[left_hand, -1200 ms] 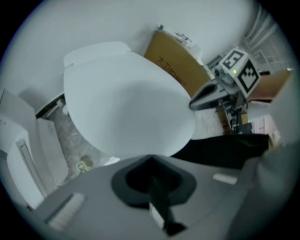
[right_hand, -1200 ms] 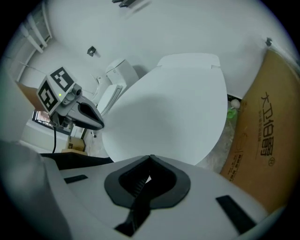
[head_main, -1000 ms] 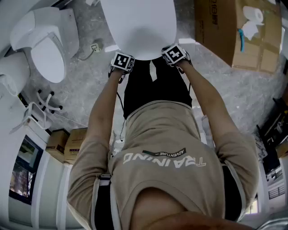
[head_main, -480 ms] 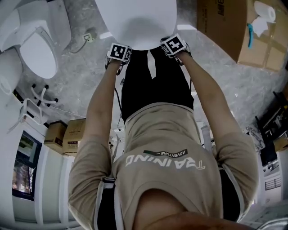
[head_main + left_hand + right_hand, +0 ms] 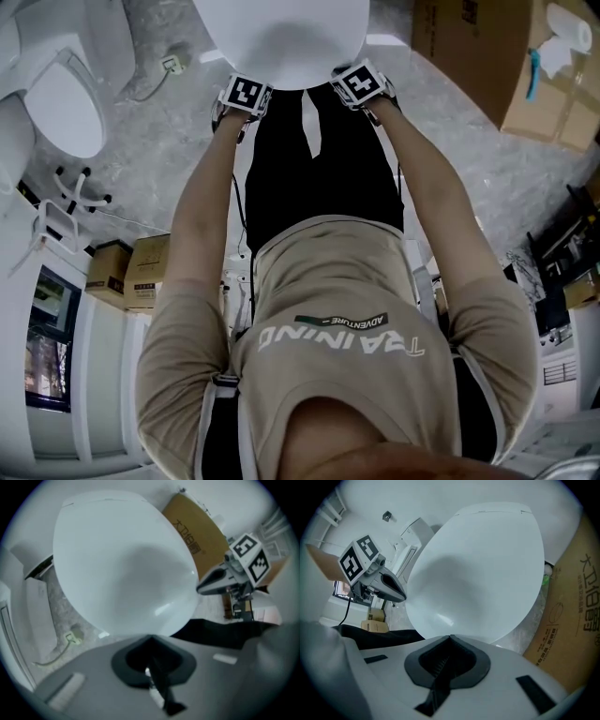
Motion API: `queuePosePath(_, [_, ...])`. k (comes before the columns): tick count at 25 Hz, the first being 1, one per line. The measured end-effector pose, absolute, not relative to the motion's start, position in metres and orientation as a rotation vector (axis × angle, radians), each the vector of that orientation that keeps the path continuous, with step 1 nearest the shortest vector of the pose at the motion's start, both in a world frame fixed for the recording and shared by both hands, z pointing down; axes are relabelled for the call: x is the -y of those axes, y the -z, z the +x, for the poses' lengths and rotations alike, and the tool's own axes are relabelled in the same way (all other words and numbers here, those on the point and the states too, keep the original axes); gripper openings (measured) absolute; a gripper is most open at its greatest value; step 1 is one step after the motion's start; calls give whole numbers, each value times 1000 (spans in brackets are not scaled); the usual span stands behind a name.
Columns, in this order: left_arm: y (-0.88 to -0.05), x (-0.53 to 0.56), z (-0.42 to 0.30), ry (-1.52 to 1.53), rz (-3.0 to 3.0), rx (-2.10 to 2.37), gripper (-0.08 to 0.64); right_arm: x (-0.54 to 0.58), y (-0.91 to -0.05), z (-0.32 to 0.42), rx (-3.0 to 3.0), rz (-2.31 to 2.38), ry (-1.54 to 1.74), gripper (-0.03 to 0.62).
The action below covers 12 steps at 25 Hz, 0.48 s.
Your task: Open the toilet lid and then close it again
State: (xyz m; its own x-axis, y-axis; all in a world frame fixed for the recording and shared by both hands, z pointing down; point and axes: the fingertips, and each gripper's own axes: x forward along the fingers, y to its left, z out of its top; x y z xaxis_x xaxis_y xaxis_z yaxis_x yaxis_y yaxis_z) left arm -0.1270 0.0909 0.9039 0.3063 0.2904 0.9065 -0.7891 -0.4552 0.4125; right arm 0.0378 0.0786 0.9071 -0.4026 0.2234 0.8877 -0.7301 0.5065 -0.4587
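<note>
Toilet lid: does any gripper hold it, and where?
No. Left gripper and right gripper have jaws together, empty, tips at the front rim of the toilet lid.

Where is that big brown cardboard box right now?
In the head view the cardboard box stands on the floor at the upper right, on the person's right, to the right of the white toilet lid; a paper roll rests on it.

Toilet lid point(image 5: 281, 37) sat top centre, straight ahead of the person. Left gripper point(image 5: 242, 94) was at the lid's near-left edge and right gripper point(image 5: 361, 82) at its near-right edge, one on either side of the front tip. 2nd toilet point(image 5: 61, 108) stood well off to the left, w/ a small rack point(image 5: 66, 211) nearer the person. Cardboard box point(image 5: 478, 56) lay right of the lid, paper roll point(image 5: 570, 26) on top. Two small boxes point(image 5: 127, 272) sat on the floor, left of the person.
</note>
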Motion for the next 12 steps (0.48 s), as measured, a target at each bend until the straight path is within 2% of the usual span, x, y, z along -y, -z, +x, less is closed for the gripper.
queuePosePath(12, [-924,-93,-131,-1356,1578,474,3,-79,-923,36,1677,479,-1161,14])
